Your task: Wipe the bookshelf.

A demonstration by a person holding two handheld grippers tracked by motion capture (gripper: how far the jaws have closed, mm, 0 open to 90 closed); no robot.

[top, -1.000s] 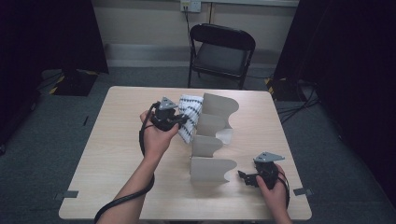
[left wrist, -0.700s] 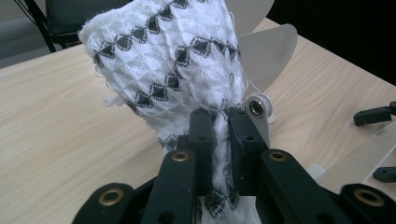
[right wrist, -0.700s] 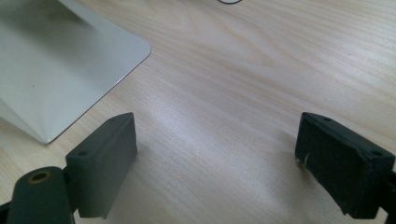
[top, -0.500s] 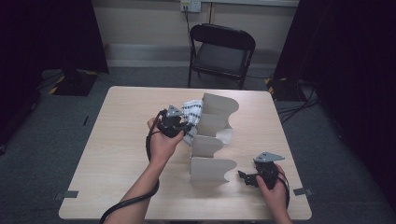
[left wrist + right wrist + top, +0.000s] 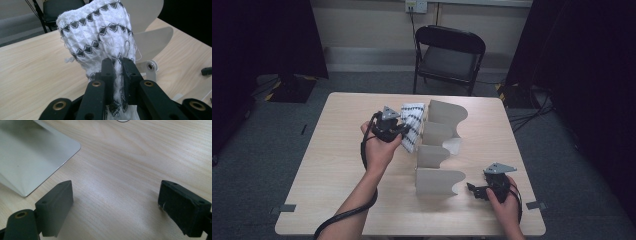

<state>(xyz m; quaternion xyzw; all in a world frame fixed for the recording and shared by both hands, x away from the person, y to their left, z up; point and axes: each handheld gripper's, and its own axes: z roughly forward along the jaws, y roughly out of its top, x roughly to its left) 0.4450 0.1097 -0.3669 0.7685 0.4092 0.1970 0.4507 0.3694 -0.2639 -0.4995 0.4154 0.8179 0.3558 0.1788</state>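
Note:
A white cloth with black zigzag bands (image 5: 413, 125) (image 5: 100, 37) is pinched in my left gripper (image 5: 402, 131) (image 5: 117, 63), whose jaws are shut on a fold of it. The cloth hangs bunched against the left side of a beige rack of curved upright dividers (image 5: 439, 150) at the table's middle. A divider (image 5: 152, 42) shows just behind the cloth in the left gripper view. My right gripper (image 5: 473, 190) (image 5: 115, 202) rests low over the table near the front right, open, with bare wood between its jaws. The rack's nearest divider (image 5: 30, 157) lies to its left.
The wooden table (image 5: 337, 165) has bare room to the left and along the front edge. A black folding chair (image 5: 447, 57) stands behind the far edge. A cable (image 5: 347, 215) trails from the left gripper down past the forearm. Dark curtains flank the room.
The left hand has drifted a little toward the front and right with the cloth, keeping it beside the rack. The right hand has stayed where it was.

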